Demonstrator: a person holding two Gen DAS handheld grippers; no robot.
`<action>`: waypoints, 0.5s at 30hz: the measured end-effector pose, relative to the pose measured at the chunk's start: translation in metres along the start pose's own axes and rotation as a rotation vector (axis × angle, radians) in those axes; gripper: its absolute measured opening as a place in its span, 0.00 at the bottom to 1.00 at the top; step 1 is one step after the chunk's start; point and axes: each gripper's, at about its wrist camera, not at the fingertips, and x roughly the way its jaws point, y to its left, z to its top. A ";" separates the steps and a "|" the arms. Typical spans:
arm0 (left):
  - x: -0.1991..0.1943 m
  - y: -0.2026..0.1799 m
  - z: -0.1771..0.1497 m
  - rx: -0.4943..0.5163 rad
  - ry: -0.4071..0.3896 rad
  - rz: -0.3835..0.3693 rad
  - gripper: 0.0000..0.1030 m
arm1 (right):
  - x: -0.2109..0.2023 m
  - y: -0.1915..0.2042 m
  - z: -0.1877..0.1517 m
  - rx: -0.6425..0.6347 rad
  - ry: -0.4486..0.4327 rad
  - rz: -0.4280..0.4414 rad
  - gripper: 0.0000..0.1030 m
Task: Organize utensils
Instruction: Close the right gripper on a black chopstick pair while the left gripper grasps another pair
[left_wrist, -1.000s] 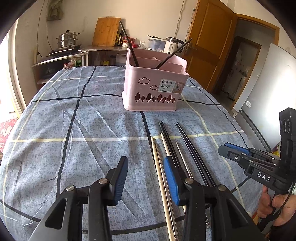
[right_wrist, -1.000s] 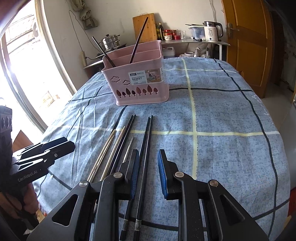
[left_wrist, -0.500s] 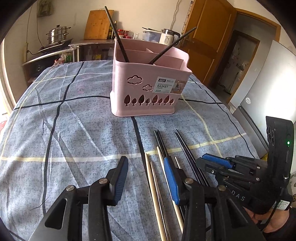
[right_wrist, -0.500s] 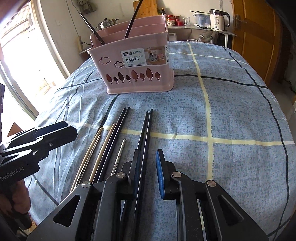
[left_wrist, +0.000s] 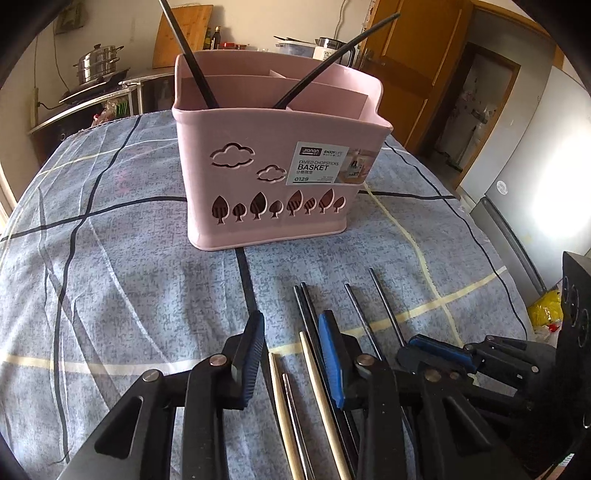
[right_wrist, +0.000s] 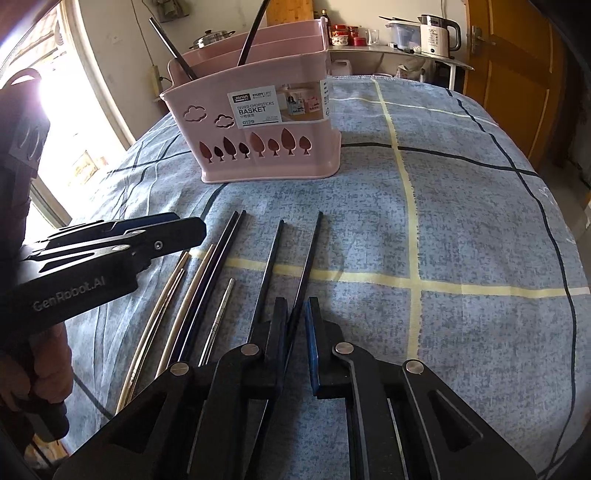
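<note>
A pink divided chopstick basket (left_wrist: 273, 173) (right_wrist: 258, 125) stands on the blue checked cloth with two black chopsticks leaning in it. Several chopsticks, black (left_wrist: 306, 306), wooden (left_wrist: 317, 384) and metal (right_wrist: 218, 321), lie in a row in front of it. My left gripper (left_wrist: 291, 347) is open, low over the wooden and metal ones. My right gripper (right_wrist: 295, 332) is open with a narrow gap, its jaws around the rightmost black chopstick (right_wrist: 308, 254), not clamped.
The table (right_wrist: 461, 229) is covered by the blue cloth. A counter behind holds a steel pot (left_wrist: 98, 68), a cutting board (left_wrist: 183, 35) and a kettle (right_wrist: 437, 31). A wooden door (right_wrist: 513, 74) is at the right.
Both grippers moved forward and down toward the chopsticks and basket. The right gripper's jaws narrowed around the rightmost black chopstick.
</note>
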 end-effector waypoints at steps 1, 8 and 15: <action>0.004 -0.001 0.002 0.003 0.008 0.006 0.29 | 0.000 -0.001 0.000 0.002 0.001 0.002 0.10; 0.022 -0.005 0.006 0.013 0.057 0.034 0.26 | -0.002 -0.004 0.000 0.008 0.003 0.005 0.10; 0.022 -0.003 0.004 0.004 0.052 0.039 0.24 | -0.003 -0.008 0.000 0.015 0.000 0.010 0.10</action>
